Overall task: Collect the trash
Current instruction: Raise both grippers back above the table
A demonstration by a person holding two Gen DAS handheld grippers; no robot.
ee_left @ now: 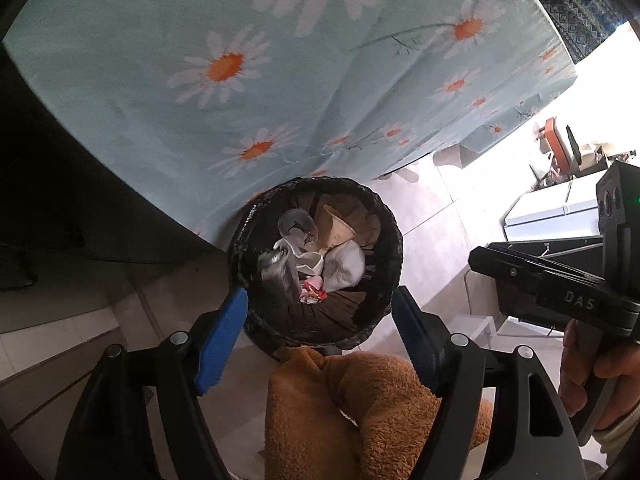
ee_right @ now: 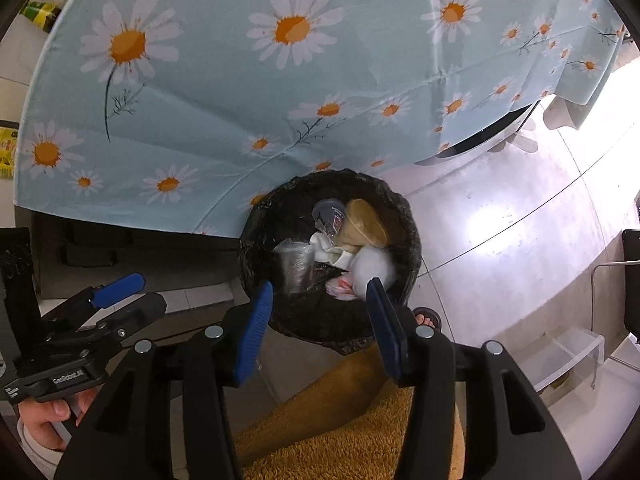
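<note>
Both tools hang over the open bin point(ee_left: 316, 264), which stands on the floor against the worktop's daisy cloth point(ee_left: 280, 80), so I judge this to be the drop-off step, with the next move being to lift clear and fetch any remaining trash. The left tool point(ee_left: 320, 320) stands fairly wide with nothing between its blue pads; the right tool point(ee_right: 320, 320) is parted less widely and also holds nothing. The trash in the bin point(ee_right: 332, 248) includes a clear cup point(ee_right: 330, 216), a tan paper cone point(ee_right: 364, 224) and crumpled white paper point(ee_right: 374, 270).
</note>
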